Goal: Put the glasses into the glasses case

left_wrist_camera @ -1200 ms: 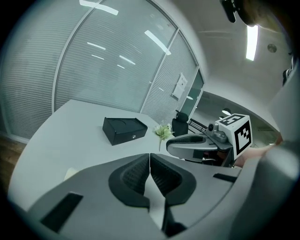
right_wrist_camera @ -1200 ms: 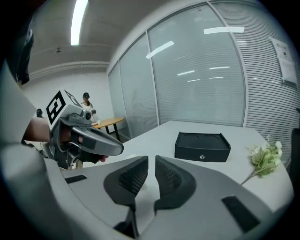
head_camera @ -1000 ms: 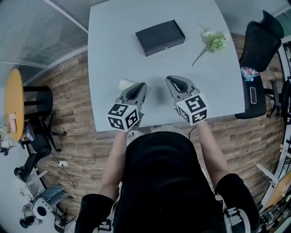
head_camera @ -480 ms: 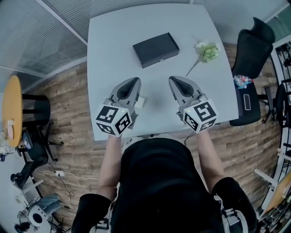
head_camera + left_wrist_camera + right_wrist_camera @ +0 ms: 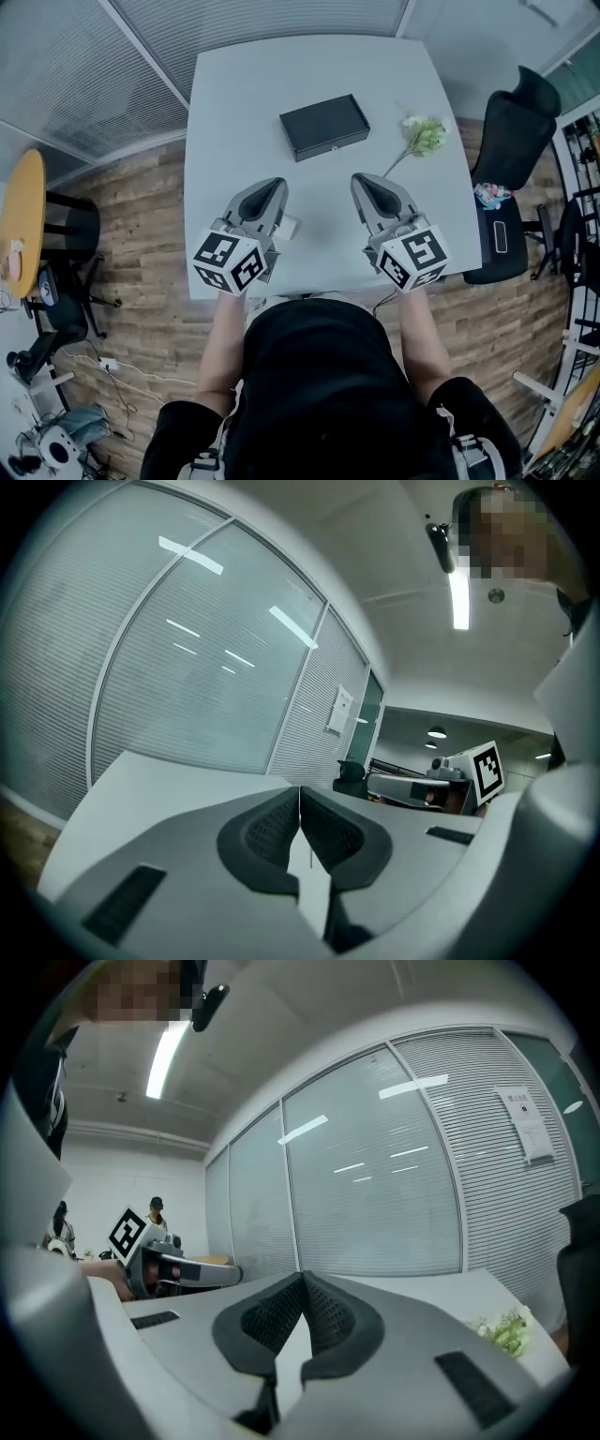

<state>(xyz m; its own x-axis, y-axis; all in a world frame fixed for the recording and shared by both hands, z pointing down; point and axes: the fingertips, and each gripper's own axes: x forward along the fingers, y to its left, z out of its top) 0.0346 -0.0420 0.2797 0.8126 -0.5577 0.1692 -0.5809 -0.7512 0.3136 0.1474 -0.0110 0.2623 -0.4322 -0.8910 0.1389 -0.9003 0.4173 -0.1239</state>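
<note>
The head view alone shows the glasses case (image 5: 324, 127). It lies shut on the far half of the pale table (image 5: 234, 103), well apart from both grippers. Neither gripper view takes the case in.

The left gripper view looks across its own jaws to a curved wall of glass with blinds (image 5: 187, 667). The marker cube of the other gripper shows off to its right. The right gripper view shows a flower sprig (image 5: 506, 1330) low at its right. A person (image 5: 155, 1211) stands far off at its left.

The left gripper (image 5: 274, 185) has its jaws pressed together, with nothing between the ribbed pads. The right gripper (image 5: 362, 180) is likewise closed tip to tip and empty. Both point away from the person and hang over the near part of the table, side by side with bare tabletop between them.

A small pale object (image 5: 287, 227) lies just beside the left gripper; what it is cannot be told. The tabletop between the grippers and the case is bare. In the head view the sprig lies right of the case, near the table's right edge. A black chair (image 5: 511, 127) stands beyond that edge on the wooden floor (image 5: 141, 216).

The case is black, flat and rectangular. It sits a little askew to the table's edges, and a small light spot shows on its near long side.
</note>
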